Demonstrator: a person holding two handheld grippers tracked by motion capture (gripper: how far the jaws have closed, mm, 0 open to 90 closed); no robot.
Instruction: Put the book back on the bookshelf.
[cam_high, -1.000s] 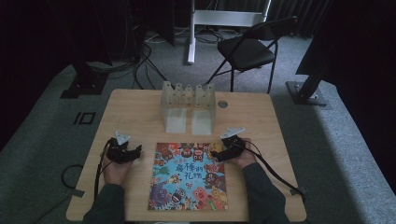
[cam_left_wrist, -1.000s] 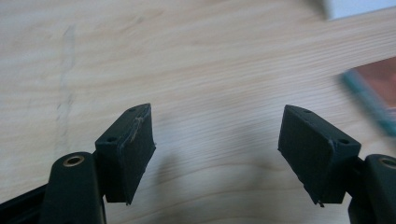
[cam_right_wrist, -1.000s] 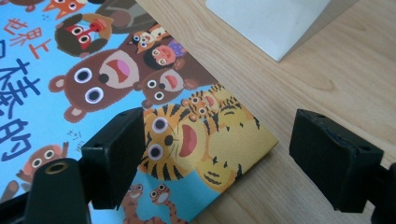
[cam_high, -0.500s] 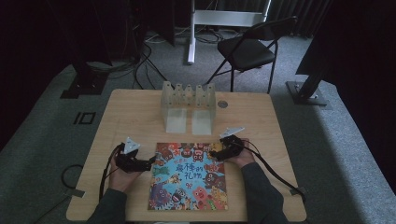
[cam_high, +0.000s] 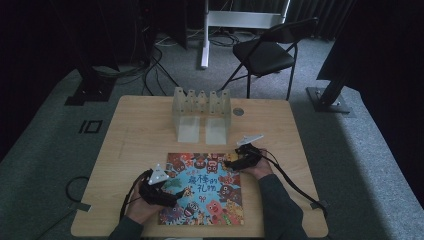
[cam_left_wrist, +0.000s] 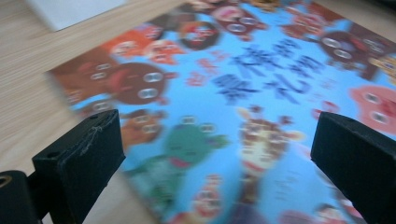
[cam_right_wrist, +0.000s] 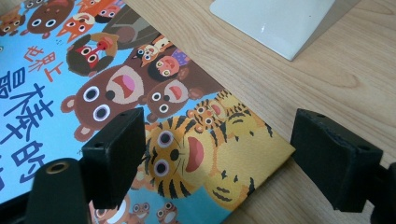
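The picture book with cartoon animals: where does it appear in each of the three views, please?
High view: the picture book lies flat at the near middle of the table, between both grippers.
Left gripper view: the book is blurred, across most of the frame beyond the open jaws.
Right gripper view: its tiger corner sits between the open jaws.
Shared landmark: the blue cover title.

the left gripper (cam_high: 172, 196) has swung from the table at 9 o'clock of the picture book (cam_high: 202, 187) toward 5 o'clock, and now sits over the book's left edge, jaws wide apart above the cover, its hand (cam_high: 140, 210) drawn nearer the table's front edge.
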